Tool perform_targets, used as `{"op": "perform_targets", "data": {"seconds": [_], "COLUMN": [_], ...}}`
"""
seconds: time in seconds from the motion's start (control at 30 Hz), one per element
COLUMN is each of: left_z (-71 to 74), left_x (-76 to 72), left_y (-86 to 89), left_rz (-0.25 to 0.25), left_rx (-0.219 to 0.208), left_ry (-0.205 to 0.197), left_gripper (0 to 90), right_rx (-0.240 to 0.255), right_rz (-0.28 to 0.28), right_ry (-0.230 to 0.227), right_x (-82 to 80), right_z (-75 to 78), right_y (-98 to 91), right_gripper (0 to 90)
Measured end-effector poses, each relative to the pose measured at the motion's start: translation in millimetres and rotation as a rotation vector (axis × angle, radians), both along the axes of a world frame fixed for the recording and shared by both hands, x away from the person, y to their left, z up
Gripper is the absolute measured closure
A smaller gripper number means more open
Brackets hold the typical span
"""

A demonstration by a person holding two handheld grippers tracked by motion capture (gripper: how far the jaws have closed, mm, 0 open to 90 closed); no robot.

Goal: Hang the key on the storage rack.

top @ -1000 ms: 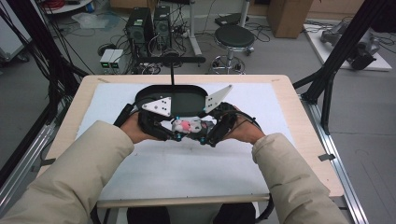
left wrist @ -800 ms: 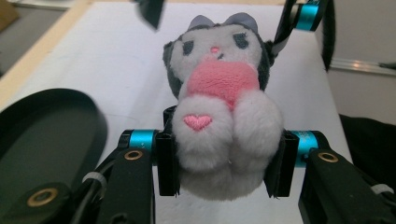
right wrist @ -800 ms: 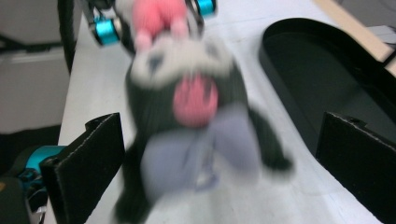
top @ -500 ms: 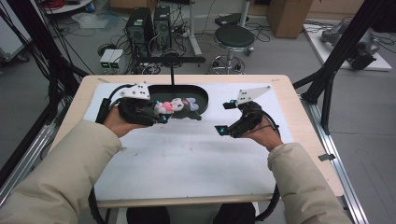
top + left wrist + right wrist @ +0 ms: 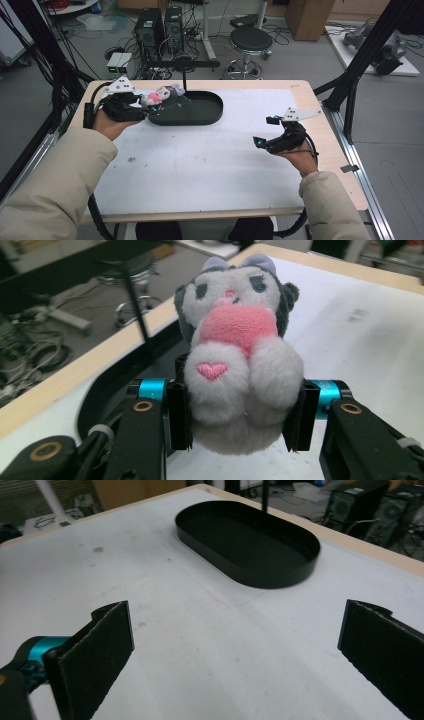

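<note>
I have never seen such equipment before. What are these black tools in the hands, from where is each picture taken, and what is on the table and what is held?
A person sits at a wooden table with a white top and holds a hand-operated two-jaw gripper in each hand. There is no robot arm.

The high view comes from a fixed camera above the person. The other two pictures come from small cameras riding on the grippers, looking along their black jaws.

On the table lies a black oval tray, which looks empty in the right gripper view.

The left gripper is shut on a small grey and white plush toy with a pink belly, at the tray's left end in the high view. The right gripper is open and holds nothing, above bare table.
</note>
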State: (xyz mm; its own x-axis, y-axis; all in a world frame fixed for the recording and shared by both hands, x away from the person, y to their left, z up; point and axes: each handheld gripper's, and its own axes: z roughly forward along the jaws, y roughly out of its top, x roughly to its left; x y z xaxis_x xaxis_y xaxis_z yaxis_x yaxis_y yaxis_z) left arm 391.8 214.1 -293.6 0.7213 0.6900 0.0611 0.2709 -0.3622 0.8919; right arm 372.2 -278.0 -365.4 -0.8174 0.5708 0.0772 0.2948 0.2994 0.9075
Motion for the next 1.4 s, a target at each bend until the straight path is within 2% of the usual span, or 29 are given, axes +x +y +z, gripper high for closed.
{"op": "perform_targets", "data": {"seconds": [0.03,0.13,0.2,0.3,0.4,0.5,0.57,0.67,0.73,0.77,0.83,0.9,0.93,1.0,1.03,1.13,1.17,1.27,1.3,1.4], "left_z": [0.0,0.9,1.2,2.6,3.9,4.4,5.1,6.3,6.4,7.2,9.5,13.0,14.5,17.3,19.7,21.9,22.8,24.6,25.1,26.1], "left_x": [0.0,1.5,2.2,2.2,1.8,3.4,5.0,7.1,10.0,11.5,14.3,16.9,18.5,21.2,24.2,26.8,27.9,31.1,32.2,35.2], "left_y": [0.0,6.9,10.4,14.0,17.5,20.9,23.2,26.9,28.4,29.2,30.0,30.3,30.3,30.5,31.2,31.7,31.4,30.5,30.1,28.5], "left_rz": [0.0,0.047,0.078,0.129,0.174,0.21,0.228,0.253,0.266,0.269,0.279,0.287,0.292,0.304,0.311,0.316,0.319,0.328,0.331,0.339], "left_rx": [0.0,-0.006,0.001,0.016,0.005,0.014,0.011,-0.016,-0.019,0.0,-0.006,-0.002,-0.002,0.002,0.001,0.002,0.001,0.003,0.007,0.003], "left_ry": [0.0,-0.005,-0.01,-0.033,-0.049,-0.044,-0.046,-0.058,-0.046,-0.044,-0.044,-0.048,-0.05,-0.053,-0.053,-0.054,-0.056,-0.054,-0.054,-0.06], "left_gripper": [56.6,56.7,56.7,56.8,56.9,56.9,57.0,57.1,57.2,57.3,57.3,57.3,57.3,57.3,57.3,57.3,57.3,57.3,57.3,57.3], "right_rx": [0.009,0.021,0.028,0.04,0.048,0.059,0.071,0.078,0.073,0.075,0.08,0.098,0.115,0.124,0.132,0.149,0.16,0.163,0.177,0.186], "right_rz": [-0.011,-0.031,-0.07,-0.087,-0.104,-0.132,-0.149,-0.162,-0.168,-0.172,-0.179,-0.187,-0.193,-0.194,-0.197,-0.203,-0.205,-0.212,-0.217,-0.222], "right_ry": [0.001,-0.007,-0.006,-0.011,-0.012,-0.023,-0.026,-0.03,-0.029,-0.036,-0.036,-0.053,-0.083,-0.087,-0.108,-0.111,-0.129,-0.138,-0.155,-0.152], "right_x": [-1.7,-4.3,-8.2,-10.2,-12.3,-15.0,-17.5,-21.1,-23.6,-25.7,-27.1,-28.9,-31.1,-32.5,-34.1,-37.2,-39.3,-41.4,-43.8,-45.6], "right_z": [-2.0,-5.8,-10.7,-15.4,-18.4,-23.5,-27.5,-33.7,-37.2,-39.8,-40.8,-42.4,-43.7,-44.0,-45.6,-47.2,-49.9,-52.3,-55.1,-58.1], "right_y": [-3.3,-10.0,-18.3,-24.6,-28.2,-33.1,-36.1,-40.0,-41.5,-43.3,-43.9,-45.9,-47.4,-47.5,-48.5,-48.7,-49.4,-50.0,-50.4,-50.9], "right_gripper": [0.6,0.5,0.5,0.5,0.5,0.6,0.6,0.5,0.6,0.5,0.6,0.6,0.5,0.6,0.5,0.6,0.5,0.5,0.5,0.5]}}
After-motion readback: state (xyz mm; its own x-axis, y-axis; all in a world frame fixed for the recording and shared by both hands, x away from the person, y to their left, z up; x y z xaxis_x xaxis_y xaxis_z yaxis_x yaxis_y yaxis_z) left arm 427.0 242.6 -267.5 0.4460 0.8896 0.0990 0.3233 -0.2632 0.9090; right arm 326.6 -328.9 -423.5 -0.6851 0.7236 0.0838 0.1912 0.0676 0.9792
